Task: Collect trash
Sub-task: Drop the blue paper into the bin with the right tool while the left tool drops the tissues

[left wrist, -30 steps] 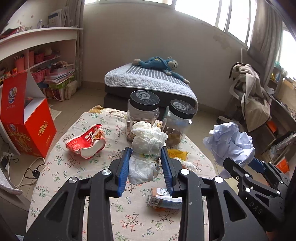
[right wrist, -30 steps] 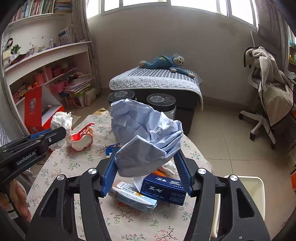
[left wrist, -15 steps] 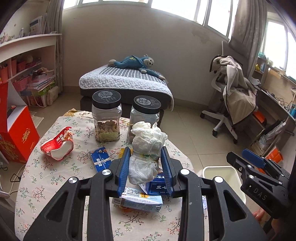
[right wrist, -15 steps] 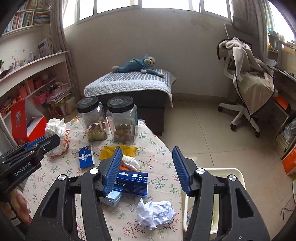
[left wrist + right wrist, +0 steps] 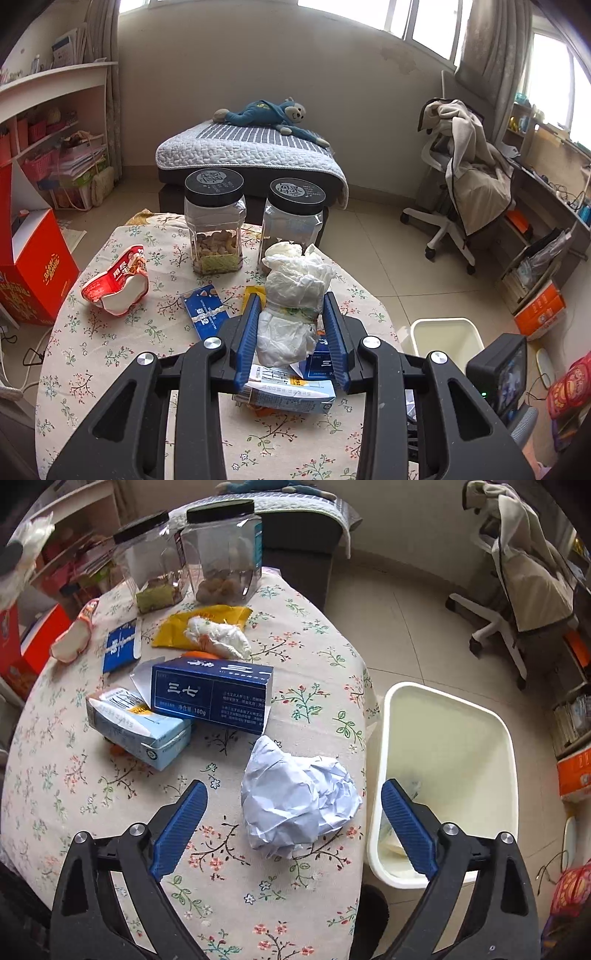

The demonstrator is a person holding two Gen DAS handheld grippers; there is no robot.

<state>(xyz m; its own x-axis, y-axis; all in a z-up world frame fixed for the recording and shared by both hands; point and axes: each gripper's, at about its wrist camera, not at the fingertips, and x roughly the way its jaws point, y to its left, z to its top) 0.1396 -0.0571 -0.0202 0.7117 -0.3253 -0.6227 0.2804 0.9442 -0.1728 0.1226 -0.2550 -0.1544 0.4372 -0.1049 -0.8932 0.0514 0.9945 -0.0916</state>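
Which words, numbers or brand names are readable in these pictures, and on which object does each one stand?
"三七": front of the dark blue cardboard box on the table.
"净含量 180g": lower edge of the same box.
"MEI ... GUANG": partly legible on the black lid of the right clear plastic jar.
Too small or blurred: the pale blue carton, the red snack wrapper, the red cardboard box, the flat blue packet.

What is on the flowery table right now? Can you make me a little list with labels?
table: flowery cloth
left gripper: shut on white wad
right gripper: open, fingers just widened, nothing pressed
paper ball: lying on the table between the right fingers, near the edge
bin: white, on the floor beside the table
boxes: dark blue box leaning on pale blue carton
jars: two, black lids, far side
red cup: crushed
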